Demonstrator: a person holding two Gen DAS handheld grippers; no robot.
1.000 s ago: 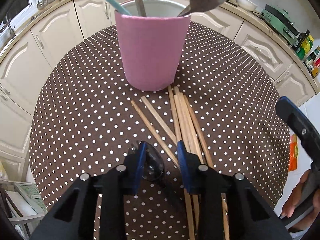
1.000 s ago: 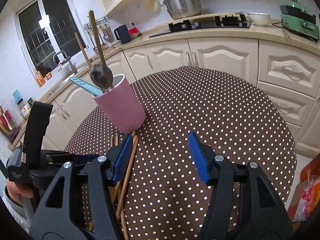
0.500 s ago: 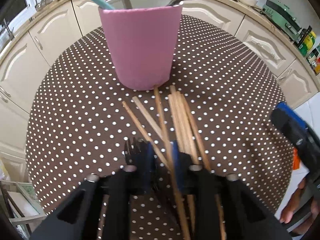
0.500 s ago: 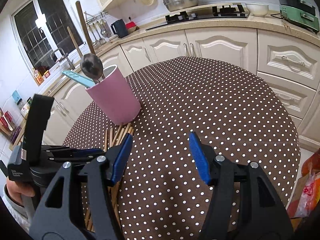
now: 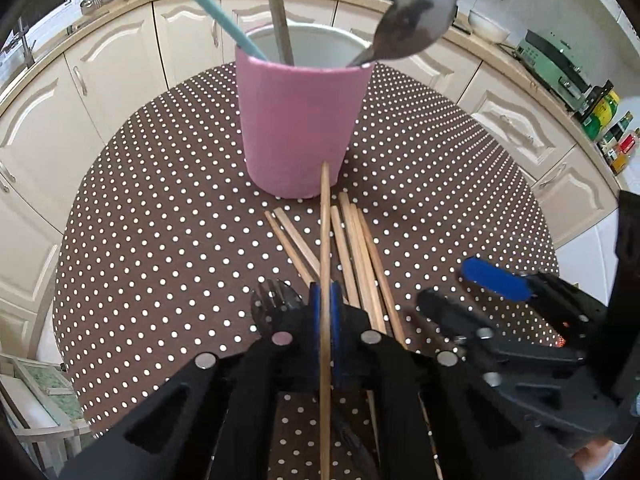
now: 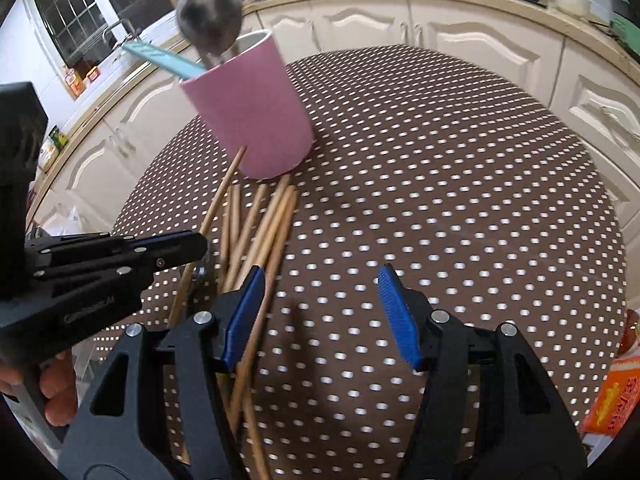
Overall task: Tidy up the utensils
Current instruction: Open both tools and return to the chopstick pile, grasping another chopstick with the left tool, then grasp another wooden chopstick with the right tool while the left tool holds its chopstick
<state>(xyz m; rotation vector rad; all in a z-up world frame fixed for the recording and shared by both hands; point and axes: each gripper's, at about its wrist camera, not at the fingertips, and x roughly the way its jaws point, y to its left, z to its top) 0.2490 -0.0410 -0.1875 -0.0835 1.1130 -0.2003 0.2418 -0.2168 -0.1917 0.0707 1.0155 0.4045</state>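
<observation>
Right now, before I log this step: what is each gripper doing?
Left gripper: shut on one chopstick.
Right gripper: open, holding nothing.

- The chopsticks [image 5: 362, 248] look like pale, matt wood, smooth along their length; the single chopstick [image 5: 325, 240] pinched between the blue pads is the same.
- The pink cup [image 5: 298, 128] has a matt outside and a smooth white inside.
- The spoon [image 5: 416, 24] in it is shiny metal.
- The turquoise handle [image 6: 162, 58] looks like smooth plastic.
- The tablecloth [image 6: 440, 184] is brown with white dots and a slight sheen.
- The left gripper [image 5: 325, 312] is matt black plastic with metal rivets.
- The right gripper [image 6: 320, 312] has ribbed blue pads.
- The fork [image 5: 272, 304] is dark and glossy.
</observation>
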